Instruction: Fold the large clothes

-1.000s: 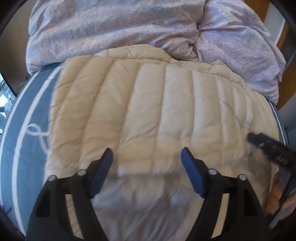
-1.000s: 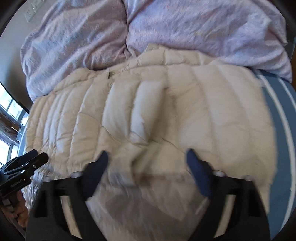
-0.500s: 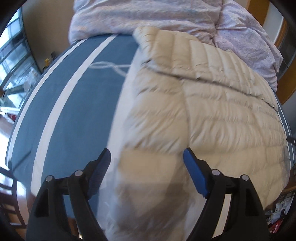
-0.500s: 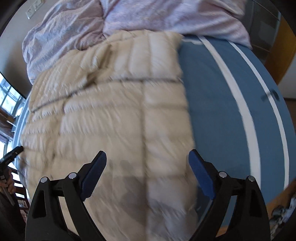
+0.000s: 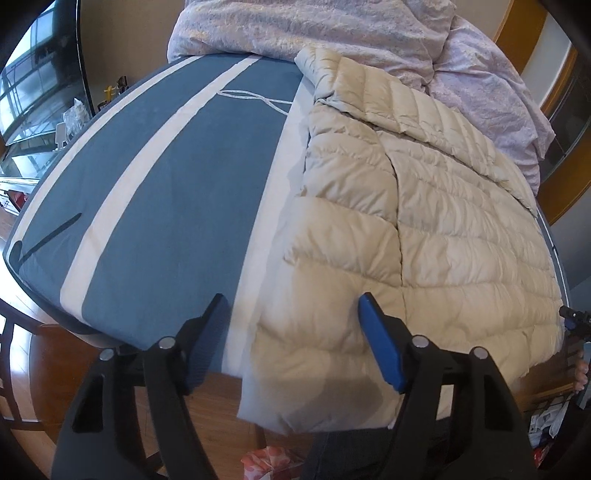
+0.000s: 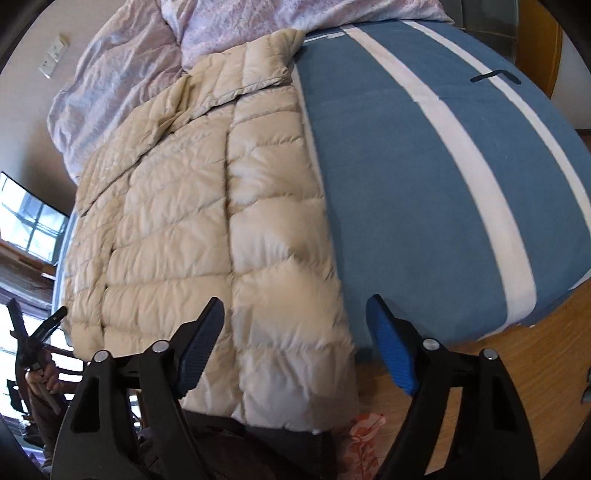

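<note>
Roughly centred on the bed [image 5: 155, 206], a cream quilted down jacket [image 5: 424, 229] lies spread flat, its hem hanging over the near edge of the mattress. Left gripper [image 5: 291, 332]: jaws wide and closing, nothing pressed; the jacket's near left corner sits between them, not pinched. Right gripper [image 6: 295, 332]: same, jaws wide and closing over the near right corner of the jacket [image 6: 207, 206]. Open blue sheet with white stripes runs clear on both sides of the jacket, well out to the mattress edges. A thin white cord [image 5: 255, 98] lies on the sheet just beside the jacket's far left corner. Far end: a rumpled lilac duvet [image 5: 332, 29] touches the collar end of the jacket. Hard to make out: the jacket's underside, and small clutter on a dark unit [image 5: 74, 110] at far left. The other gripper and a hand [image 6: 44, 376] show only partly at frame edges. Wooden floor below the bed; window [image 6: 26, 221] at left; a patterned pink item [image 6: 365, 435] on the floor, cut off.
</note>
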Demonstrator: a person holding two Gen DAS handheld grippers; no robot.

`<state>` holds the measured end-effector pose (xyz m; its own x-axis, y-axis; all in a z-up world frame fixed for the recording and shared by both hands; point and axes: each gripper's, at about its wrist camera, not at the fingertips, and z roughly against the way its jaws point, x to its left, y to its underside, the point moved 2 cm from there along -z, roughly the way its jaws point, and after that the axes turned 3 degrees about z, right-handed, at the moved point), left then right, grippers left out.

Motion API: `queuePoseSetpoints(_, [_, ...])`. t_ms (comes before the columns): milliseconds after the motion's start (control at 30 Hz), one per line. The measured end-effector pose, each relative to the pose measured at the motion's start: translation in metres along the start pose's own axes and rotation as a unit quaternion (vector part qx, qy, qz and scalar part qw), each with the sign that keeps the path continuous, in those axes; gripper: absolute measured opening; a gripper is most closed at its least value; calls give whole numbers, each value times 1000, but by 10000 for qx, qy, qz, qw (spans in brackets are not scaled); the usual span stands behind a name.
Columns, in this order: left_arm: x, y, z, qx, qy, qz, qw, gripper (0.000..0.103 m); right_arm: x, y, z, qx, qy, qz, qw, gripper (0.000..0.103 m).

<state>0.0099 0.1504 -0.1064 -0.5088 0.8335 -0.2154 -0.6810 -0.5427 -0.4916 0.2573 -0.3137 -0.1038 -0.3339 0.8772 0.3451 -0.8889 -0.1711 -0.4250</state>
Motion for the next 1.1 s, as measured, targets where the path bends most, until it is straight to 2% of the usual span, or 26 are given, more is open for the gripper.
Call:
queuePoseSetpoints(167, [0,9,6,-69,94,34,9999,61,3,12,3,-30,-300,16,9995,68])
queuePoseSetpoints(400, [-6,24,12,-215,112,44,9997,58,5,20,4,-19,-450,-16,9990,63])
queuePoseSetpoints(667, [-8,27,13,-303,-67,0,9995,39,11,22,3,73,-358,100,9993,58])
queuePoseSetpoints(833, [-11,32,14,-511,-182,74,9985,36,16,21,1,154,-235,187,9994,58])
queuePoseSetpoints(900, [-12,34,14,-569,-225,98,9981,35,20,22,0,169,-145,276,9994,54])
queuePoseSetpoints(1000, [-13,36,14,-624,-258,129,9976,33,22,22,-1,159,-1,371,9992,43])
queuePoseSetpoints(1067, [-12,37,15,-640,-234,184,9975,31,21,23,-1,144,39,366,9992,33])
queuePoseSetpoints(1100, [-11,37,15,-653,-214,217,9974,31,20,23,-1,149,52,337,9993,31])
